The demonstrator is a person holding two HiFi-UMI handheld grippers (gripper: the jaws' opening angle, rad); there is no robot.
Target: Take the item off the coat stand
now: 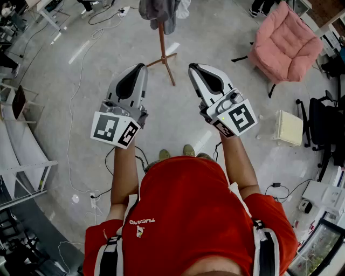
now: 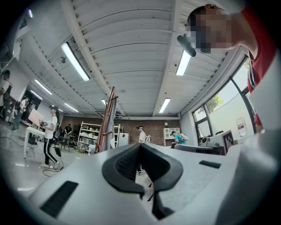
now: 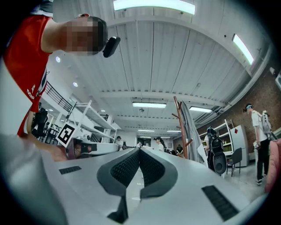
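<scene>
A wooden coat stand (image 1: 163, 47) rises from the grey floor ahead of me, with a grey garment (image 1: 159, 13) draped over its top. Both grippers are held up short of it and apart from it. My left gripper (image 1: 142, 67) is shut with nothing between its jaws, and so is my right gripper (image 1: 192, 67). In the left gripper view the coat stand (image 2: 106, 125) with its garment (image 2: 113, 115) stands left of the shut jaw tips (image 2: 140, 145). In the right gripper view the coat stand (image 3: 179, 127) and the hanging garment (image 3: 191, 134) stand right of the shut jaw tips (image 3: 139, 150).
A pink armchair (image 1: 285, 42) sits at the far right, a cream box (image 1: 290, 128) and black office chairs (image 1: 325, 125) nearer on the right. Cables (image 1: 75, 81) trail over the floor at left, beside white desks (image 1: 24, 156). People (image 2: 50, 140) walk in the room's background.
</scene>
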